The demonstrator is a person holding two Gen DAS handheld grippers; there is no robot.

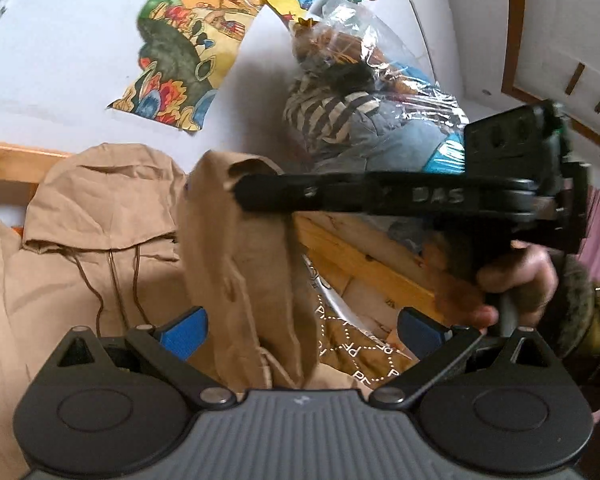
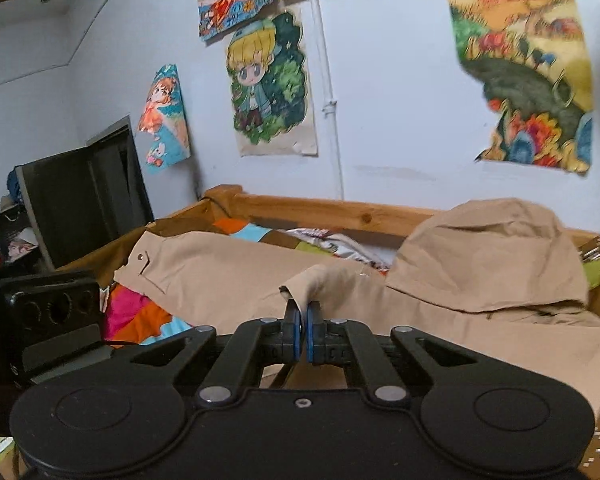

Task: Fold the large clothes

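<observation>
Folding the tan hooded coat (image 2: 440, 320) begins with this sleeve lift: the right gripper (image 2: 303, 338) has its blue pads (image 2: 298, 336) clenched on a pinch of the fabric, and the raised strip hangs down from it. The coat lies spread on the bed (image 2: 300, 202), hood (image 2: 492, 252) toward the wooden rail at the wall edge, one sleeve (image 2: 188, 264) stretched toward the far left corner.

To do this step well, I judge the held fold should be carried across the coat's body toward its middle and laid flat, with the grip kept firm so the thin cloth does not slip out. The left gripper (image 1: 300, 332) has its fingers spread wide and grasps nothing; the hanging strip (image 1: 236, 264) passes between them, so it could take a lower point on the strip to keep the fold straight.

The left wrist view shows what the other does not: the right tool side-on, its tip biting the cloth, the hand (image 1: 516, 284) around its handle, the drawcords (image 1: 116, 280) under the hood, and a clear bag of clothes (image 1: 364, 92) against the wall beyond the bed's corner. The right wrist view alone shows the closed pads head-on, the far sleeve, the bright bedding (image 2: 140, 316) beneath, and a dark cabinet (image 2: 80, 200) past the bed's left end.
</observation>
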